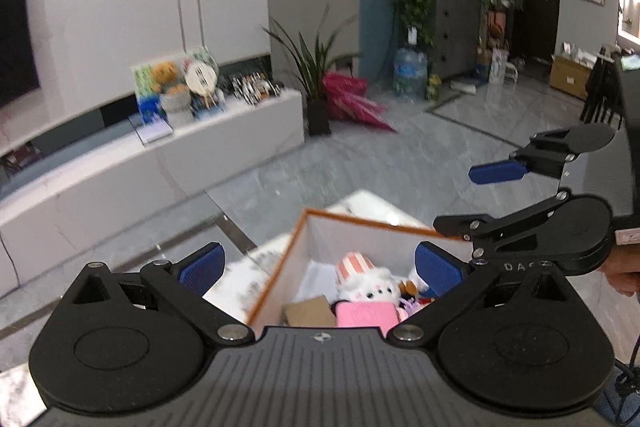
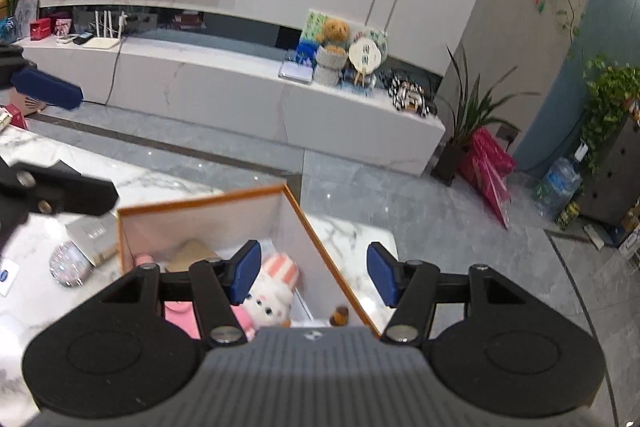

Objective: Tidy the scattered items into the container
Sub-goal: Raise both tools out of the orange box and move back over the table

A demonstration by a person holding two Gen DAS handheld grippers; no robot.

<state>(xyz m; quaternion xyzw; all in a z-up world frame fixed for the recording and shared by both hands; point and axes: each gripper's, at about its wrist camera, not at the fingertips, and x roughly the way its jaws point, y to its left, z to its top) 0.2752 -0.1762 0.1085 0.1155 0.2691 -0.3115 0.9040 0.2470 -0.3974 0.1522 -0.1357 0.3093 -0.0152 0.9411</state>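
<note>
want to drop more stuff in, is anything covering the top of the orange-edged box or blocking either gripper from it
Nothing visible does. The box is open-topped with no lid; the plush toy and pink item lie low inside. The left gripper and right gripper are open, empty, above it.

**Box packed, orange rim up**

White container (image 1: 288, 267) w/ orange edging sits open-topped on the marble table. Inside: white plush w/ pink-striped hat (image 1: 366, 283), lying face-up near the middle; pink block-shaped item (image 1: 364, 315) right beside it; brown cardboard-looking piece (image 1: 310, 311) next to that. Small brown toy (image 2: 339, 314) in a corner of the box floor.
</note>
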